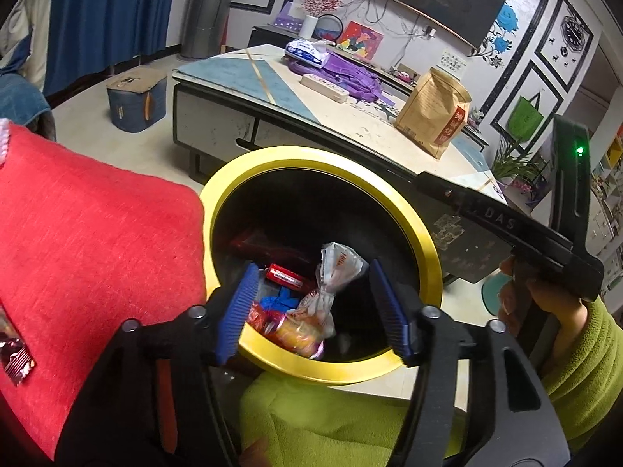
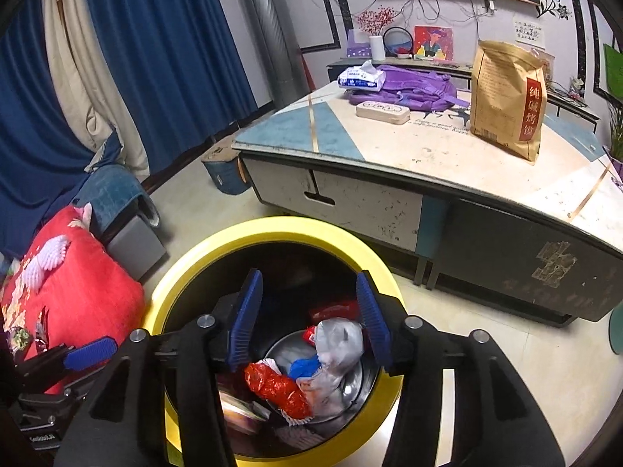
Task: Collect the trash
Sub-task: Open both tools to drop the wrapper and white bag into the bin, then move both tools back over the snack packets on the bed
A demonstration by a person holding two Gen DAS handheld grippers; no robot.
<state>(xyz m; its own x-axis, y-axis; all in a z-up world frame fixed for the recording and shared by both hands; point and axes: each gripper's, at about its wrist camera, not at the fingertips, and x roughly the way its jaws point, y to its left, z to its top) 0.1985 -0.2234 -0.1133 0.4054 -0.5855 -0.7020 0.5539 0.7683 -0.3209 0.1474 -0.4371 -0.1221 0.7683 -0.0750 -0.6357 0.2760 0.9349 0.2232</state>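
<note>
Trash lies in the bin [image 2: 272, 229]: a clear plastic wrapper [image 2: 338, 346], a crinkled red wrapper [image 2: 276, 385], a blue scrap [image 2: 303, 367] and a small red packet [image 1: 284, 275], heaped on the dark bottom. In the left wrist view an orange-filled bag [image 1: 300, 330] sits against the near inner wall. The bin is black inside with a yellow rim and stands on the pale floor.

Left claw [image 1: 311, 307] hangs over the bin mouth, released, blue pads apart, nothing between them; the trash shows below the gap. Right claw [image 2: 307, 319] also over the mouth, released, pads apart and bare.

A hand [image 1: 545, 299] in a green sleeve grips the right tool's handle at the right edge of the left wrist view. A red cushion [image 1: 89, 233] touches the bin's rim on the left side; a foil wrapper [image 1: 15, 358] lies on it near the frame edge.

Behind the bin, a low table [image 2: 389, 144] carries a brown paper bag [image 2: 506, 101], upright, a purple backpack [image 2: 416, 87], a tissue pack [image 2: 360, 78] and a flat beige case [image 2: 383, 111]. Blue curtains [image 2: 163, 58] hang at left.
</note>
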